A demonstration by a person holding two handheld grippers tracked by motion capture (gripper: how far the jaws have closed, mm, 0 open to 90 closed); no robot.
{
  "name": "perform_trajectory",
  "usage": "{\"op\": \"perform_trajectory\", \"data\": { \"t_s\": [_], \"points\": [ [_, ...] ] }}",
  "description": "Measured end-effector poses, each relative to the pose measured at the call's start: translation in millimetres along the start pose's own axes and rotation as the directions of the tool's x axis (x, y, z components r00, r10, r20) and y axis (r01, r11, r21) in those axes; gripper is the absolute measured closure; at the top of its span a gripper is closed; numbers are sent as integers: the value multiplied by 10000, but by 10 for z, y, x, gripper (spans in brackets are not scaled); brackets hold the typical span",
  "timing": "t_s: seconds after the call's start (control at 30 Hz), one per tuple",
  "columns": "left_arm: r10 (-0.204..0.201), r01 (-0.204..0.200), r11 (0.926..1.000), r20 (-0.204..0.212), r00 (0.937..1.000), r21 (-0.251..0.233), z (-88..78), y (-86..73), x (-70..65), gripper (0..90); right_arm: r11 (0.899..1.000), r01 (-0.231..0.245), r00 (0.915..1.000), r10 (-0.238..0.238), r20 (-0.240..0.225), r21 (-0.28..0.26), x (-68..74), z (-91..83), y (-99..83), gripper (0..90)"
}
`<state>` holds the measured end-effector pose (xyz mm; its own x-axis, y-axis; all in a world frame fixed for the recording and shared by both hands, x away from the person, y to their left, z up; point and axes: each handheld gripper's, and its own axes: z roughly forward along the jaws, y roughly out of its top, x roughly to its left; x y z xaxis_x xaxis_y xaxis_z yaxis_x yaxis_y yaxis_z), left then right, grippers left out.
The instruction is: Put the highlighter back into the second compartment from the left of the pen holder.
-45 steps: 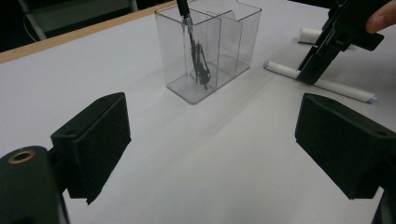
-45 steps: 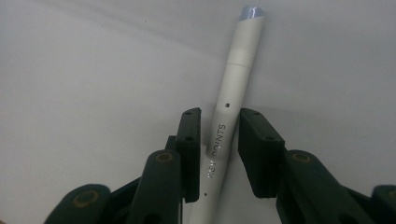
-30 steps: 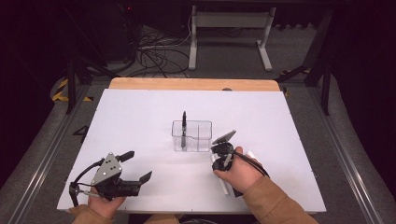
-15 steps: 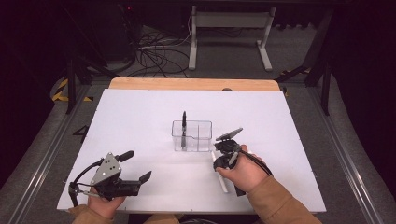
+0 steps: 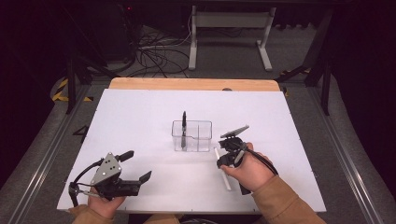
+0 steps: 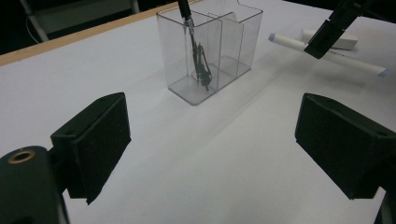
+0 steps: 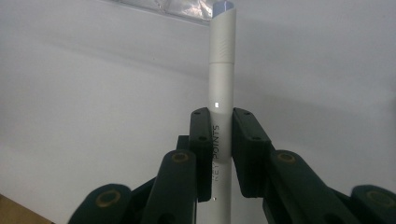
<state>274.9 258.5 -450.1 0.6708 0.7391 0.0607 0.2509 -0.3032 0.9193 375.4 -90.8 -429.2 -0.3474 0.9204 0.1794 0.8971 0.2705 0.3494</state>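
Note:
My right gripper (image 5: 225,161) is shut on a white marker (image 5: 222,170) to the right of a clear two-compartment holder (image 5: 204,136). In the right gripper view the pads (image 7: 201,140) clamp the marker's barrel (image 7: 221,88), whose capped end points toward the holder. The marker (image 6: 289,44) hangs just over the table with its shadow below it. A black pen (image 5: 184,125) stands tilted in the holder's left compartment (image 6: 187,70). My left gripper (image 5: 136,166) rests at the table's front left, open and holding nothing, its pads (image 6: 95,140) wide apart.
The white tabletop (image 5: 140,121) has free room on all sides of the holder. A short white object (image 6: 343,42) lies beyond the marker. A wooden strip (image 5: 187,84) edges the far side, with cables (image 5: 154,51) and a frame on the floor behind.
My right gripper has risen a little and drifted slightly right with the marker in it. The left gripper has stayed still.

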Motion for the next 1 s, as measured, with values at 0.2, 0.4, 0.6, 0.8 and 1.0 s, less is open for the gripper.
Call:
{"op": "perform_trajectory", "data": {
  "t_s": [0.2, 0.4, 0.6, 0.8, 1.0],
  "points": [
    [-1, 1, 10000, -23, 10000, -10, -5, 0, 5, 111, 9992, 11, 10000, -14, -87, -400, -21, -108, 15, 795],
    [-12, 12, 10000, -39, 10000, -19, -8, 0, 3, 110, 9923, 293, 9990, -332, -307, -1204, -22, -302, 32, 794],
    [-5, 5, 10000, -62, 10000, -29, -9, 0, 2, 110, 9795, 558, 9963, -672, -528, -1936, -22, -452, 41, 795],
    [-14, 14, 10000, -67, 10000, -27, -7, -2, 4, 110, 9597, 848, 9924, -1054, -634, -2679, -22, -569, 63, 795],
    [18, -19, 10000, -107, 9999, -63, -11, -1, 4, 110, 9265, 1216, 9856, -1551, -669, -3560, 16, -684, 79, 795]
  ]
}}
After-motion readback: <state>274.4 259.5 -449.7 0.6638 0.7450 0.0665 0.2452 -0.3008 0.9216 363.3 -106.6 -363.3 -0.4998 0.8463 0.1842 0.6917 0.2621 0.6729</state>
